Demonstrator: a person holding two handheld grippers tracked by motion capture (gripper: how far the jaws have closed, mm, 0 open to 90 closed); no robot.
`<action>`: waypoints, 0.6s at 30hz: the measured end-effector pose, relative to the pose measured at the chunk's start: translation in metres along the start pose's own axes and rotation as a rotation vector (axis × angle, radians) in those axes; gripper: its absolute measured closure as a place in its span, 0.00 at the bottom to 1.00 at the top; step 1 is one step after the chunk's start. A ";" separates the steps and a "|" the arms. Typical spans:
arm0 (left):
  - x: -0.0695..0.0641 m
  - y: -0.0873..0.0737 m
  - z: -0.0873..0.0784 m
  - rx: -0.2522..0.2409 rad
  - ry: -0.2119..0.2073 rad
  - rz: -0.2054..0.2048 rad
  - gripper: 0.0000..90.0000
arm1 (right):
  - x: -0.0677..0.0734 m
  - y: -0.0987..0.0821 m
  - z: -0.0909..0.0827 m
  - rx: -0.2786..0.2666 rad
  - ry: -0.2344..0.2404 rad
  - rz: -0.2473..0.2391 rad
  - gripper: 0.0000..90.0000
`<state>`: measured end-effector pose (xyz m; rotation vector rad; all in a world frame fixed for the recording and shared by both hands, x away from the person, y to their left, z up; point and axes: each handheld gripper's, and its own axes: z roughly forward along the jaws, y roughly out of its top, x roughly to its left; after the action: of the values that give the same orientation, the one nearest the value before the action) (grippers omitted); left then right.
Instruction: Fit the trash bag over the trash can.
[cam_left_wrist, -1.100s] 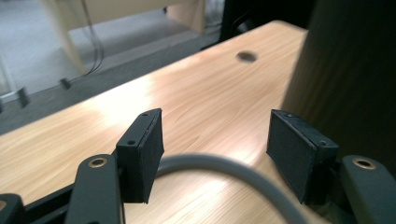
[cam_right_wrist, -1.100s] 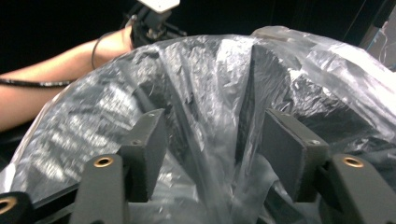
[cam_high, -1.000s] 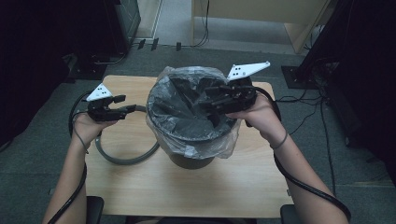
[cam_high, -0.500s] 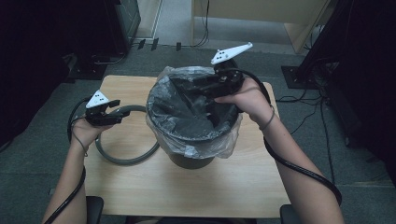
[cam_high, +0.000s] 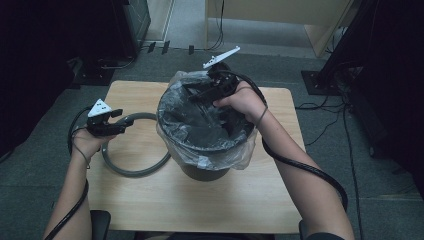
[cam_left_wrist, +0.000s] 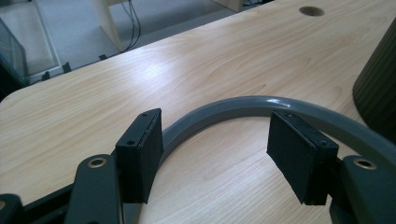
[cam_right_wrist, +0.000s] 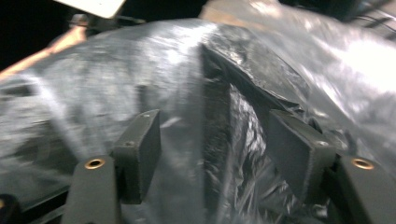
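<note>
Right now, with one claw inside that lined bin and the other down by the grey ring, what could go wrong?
The right claw, its jaws just opened, sits in the thin plastic liner; closing there could snag or tear it, or drag it off the bin. The left claw stands open over the grey ring, which lies flat on the table; a shallow pinch might slip off it.

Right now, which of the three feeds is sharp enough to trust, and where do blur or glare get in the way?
Left gripper view: sharp and evenly lit, grey ring and table grain crisp. Right gripper view: motion-smeared, with glare washing out the bin liner at upper right. High view: soft, dark at the edges, mild sheen on the liner in the bin.
</note>
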<state>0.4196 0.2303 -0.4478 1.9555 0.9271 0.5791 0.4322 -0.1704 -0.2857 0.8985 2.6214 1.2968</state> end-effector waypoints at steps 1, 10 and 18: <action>0.001 -0.001 -0.001 0.000 0.002 -0.004 0.39 | -0.002 -0.001 0.002 0.003 -0.016 0.005 0.35; 0.008 -0.009 -0.002 -0.005 0.008 -0.015 0.39 | -0.003 -0.003 0.011 0.035 -0.094 -0.036 0.32; 0.013 -0.015 -0.002 -0.002 0.018 -0.027 0.39 | -0.003 -0.008 0.023 0.079 -0.082 -0.097 0.31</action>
<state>0.4208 0.2469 -0.4595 1.9356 0.9625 0.5823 0.4380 -0.1596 -0.3068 0.8049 2.6332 1.1166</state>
